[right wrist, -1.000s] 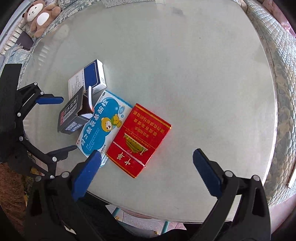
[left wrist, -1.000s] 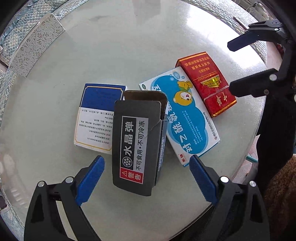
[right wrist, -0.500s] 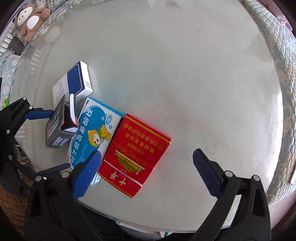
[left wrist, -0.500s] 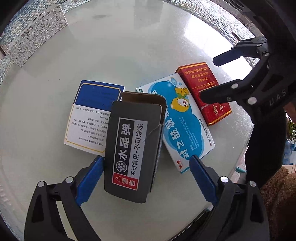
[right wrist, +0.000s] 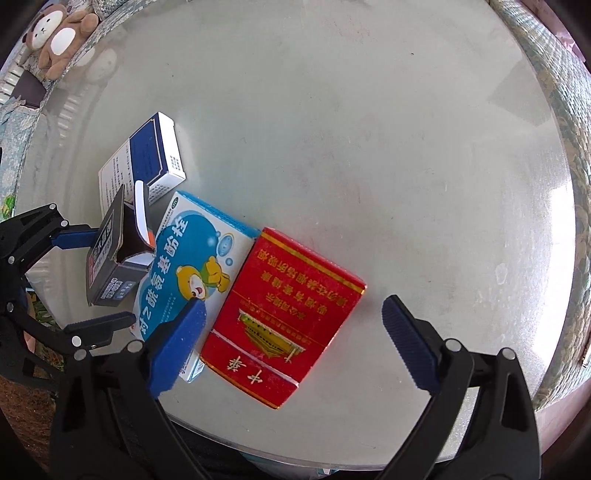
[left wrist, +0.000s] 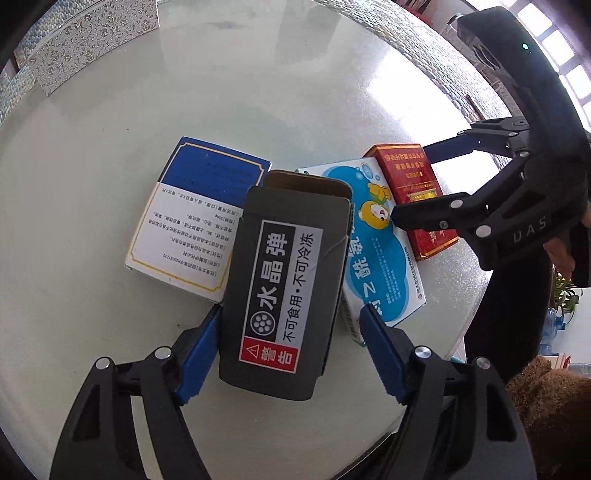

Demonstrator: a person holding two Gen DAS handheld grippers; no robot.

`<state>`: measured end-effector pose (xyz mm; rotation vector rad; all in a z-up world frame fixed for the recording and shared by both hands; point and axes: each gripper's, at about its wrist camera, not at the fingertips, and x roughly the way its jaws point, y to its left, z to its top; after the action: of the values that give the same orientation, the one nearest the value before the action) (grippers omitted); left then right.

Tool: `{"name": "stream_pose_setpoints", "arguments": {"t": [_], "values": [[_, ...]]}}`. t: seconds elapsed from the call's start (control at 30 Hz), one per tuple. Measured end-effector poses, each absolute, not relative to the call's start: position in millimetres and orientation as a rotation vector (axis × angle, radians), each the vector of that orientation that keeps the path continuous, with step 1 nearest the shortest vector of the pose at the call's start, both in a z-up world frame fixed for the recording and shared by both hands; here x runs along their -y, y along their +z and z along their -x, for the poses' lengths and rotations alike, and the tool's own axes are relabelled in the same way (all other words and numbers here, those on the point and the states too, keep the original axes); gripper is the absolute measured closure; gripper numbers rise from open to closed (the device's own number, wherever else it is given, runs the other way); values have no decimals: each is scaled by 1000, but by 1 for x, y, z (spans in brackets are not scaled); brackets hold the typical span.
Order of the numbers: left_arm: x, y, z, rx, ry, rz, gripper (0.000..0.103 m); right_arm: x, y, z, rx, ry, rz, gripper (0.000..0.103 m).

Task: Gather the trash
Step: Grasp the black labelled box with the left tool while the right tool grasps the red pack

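Note:
Several empty boxes lie close together on a round glass table [left wrist: 258, 92]. A dark grey box [left wrist: 284, 280] with an open top flap lies between the fingers of my open left gripper [left wrist: 291, 354]; the left blue pad [left wrist: 201, 354] is at its side, the right pad stands apart. It also shows in the right wrist view [right wrist: 109, 254]. A red cigarette pack [right wrist: 284, 314] lies between the fingers of my open right gripper [right wrist: 295, 347], untouched. A white and blue cartoon box [right wrist: 184, 266] and a blue and white box [right wrist: 144, 162] lie beside them.
A patterned white box [left wrist: 88, 40] stands at the far edge in the left wrist view. Two plush bears [right wrist: 55, 33] sit beyond the table at top left in the right wrist view. A woven cloth [right wrist: 569, 129] rings the table edge.
Both grippers have moved in on the boxes. The grey box now sits between my left fingers and the red pack between my right fingers. The left fingers have narrowed slightly.

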<state>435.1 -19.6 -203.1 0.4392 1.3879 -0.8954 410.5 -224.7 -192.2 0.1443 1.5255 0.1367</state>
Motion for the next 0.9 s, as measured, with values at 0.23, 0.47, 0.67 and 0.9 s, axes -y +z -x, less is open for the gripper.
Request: {"name": "stream_pose_setpoints", "arguments": {"t": [0.23, 0.47, 0.67, 0.9], "values": [[5, -203, -440, -1402, -908, -361, 35, 224, -192, -408, -1522, 165, -184, 20], [-3, -200, -442, -1391, -880, -342, 45, 231, -187, -397, -1512, 170, -187, 27], [7, -199, -430, -1376, -792, -412, 45, 226, -183, -398, -1520, 154, -154, 30], [10, -199, -423, -1374, -706, -438, 47, 214, -180, -397, -1527, 149, -126, 35]]}}
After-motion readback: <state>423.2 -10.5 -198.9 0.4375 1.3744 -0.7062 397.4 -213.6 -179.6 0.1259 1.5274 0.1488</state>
